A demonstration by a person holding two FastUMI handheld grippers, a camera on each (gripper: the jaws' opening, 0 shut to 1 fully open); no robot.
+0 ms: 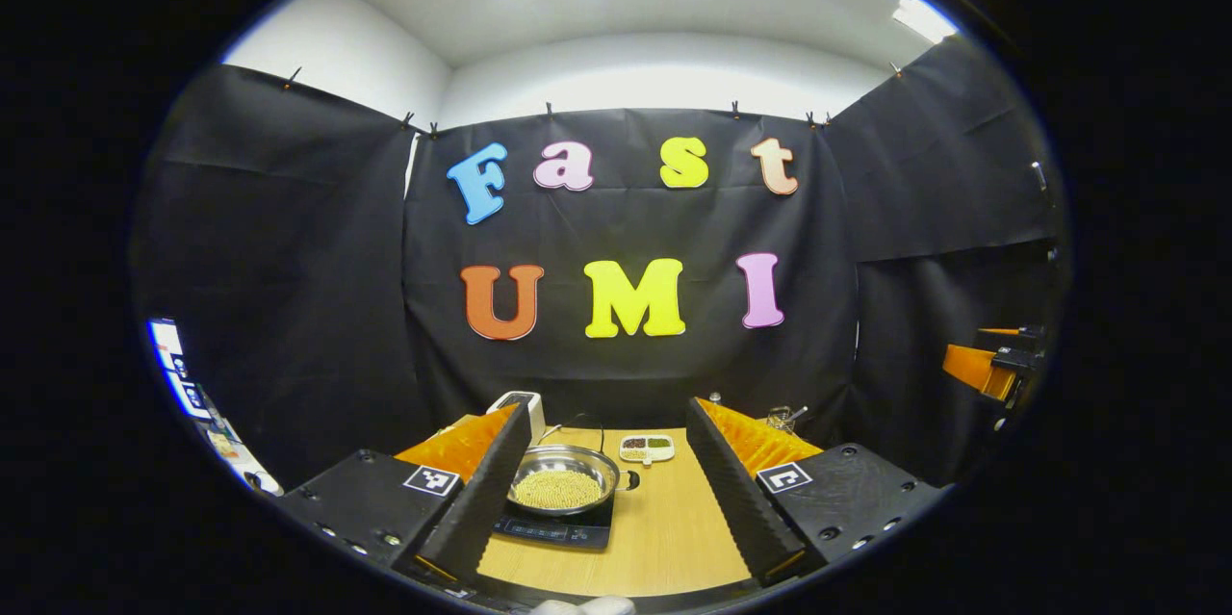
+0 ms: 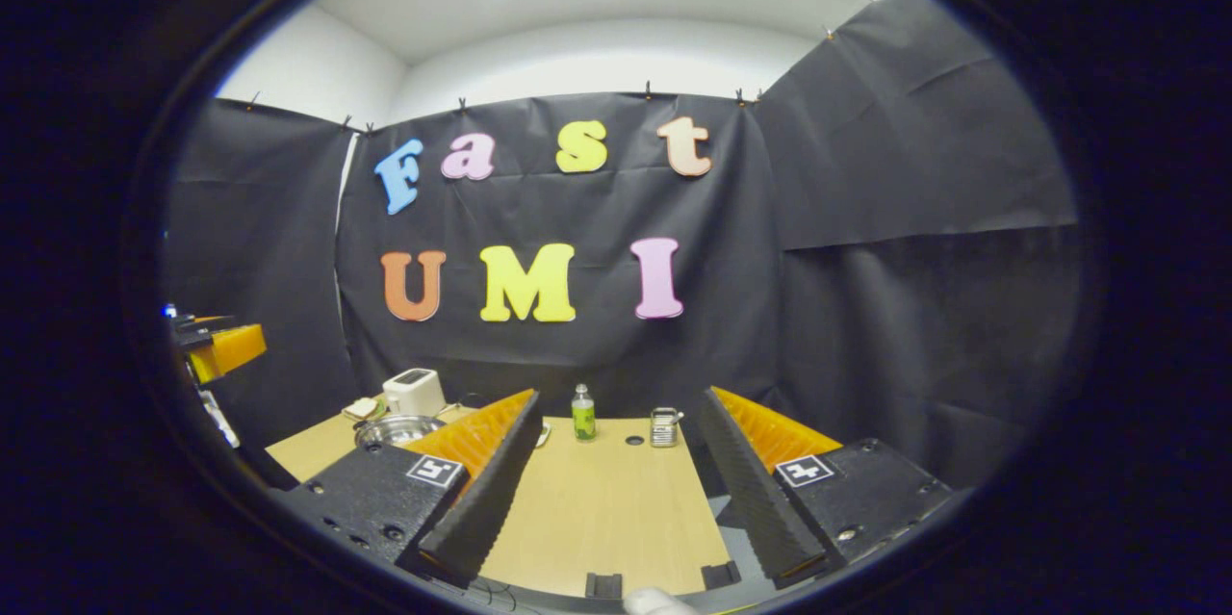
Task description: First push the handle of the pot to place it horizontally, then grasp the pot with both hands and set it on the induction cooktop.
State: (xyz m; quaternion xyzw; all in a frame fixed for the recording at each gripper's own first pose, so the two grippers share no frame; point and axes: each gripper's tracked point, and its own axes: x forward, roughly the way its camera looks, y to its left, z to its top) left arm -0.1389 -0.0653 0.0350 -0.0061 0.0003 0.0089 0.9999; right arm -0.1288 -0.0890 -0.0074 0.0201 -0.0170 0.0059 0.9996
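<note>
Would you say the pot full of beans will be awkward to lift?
Probably. The pot looks metal, shallow and heaped with beans, so likely heavy for its size. Tilting it could spill them, and its shiny rim may be slippery.

Light wood table [image 1: 664, 528] here. An induction cooktop [image 1: 553, 530] sits flat on it toward the left side, with the pot [image 1: 563, 478] of yellowish beans on top. Behind the pot, near the far edge, there's a small divided dish [image 1: 647, 448] and a white toaster [image 2: 414, 392]. Further right along the far edge: a green bottle [image 2: 582, 415] and a small metal rack [image 2: 663, 427].
</note>
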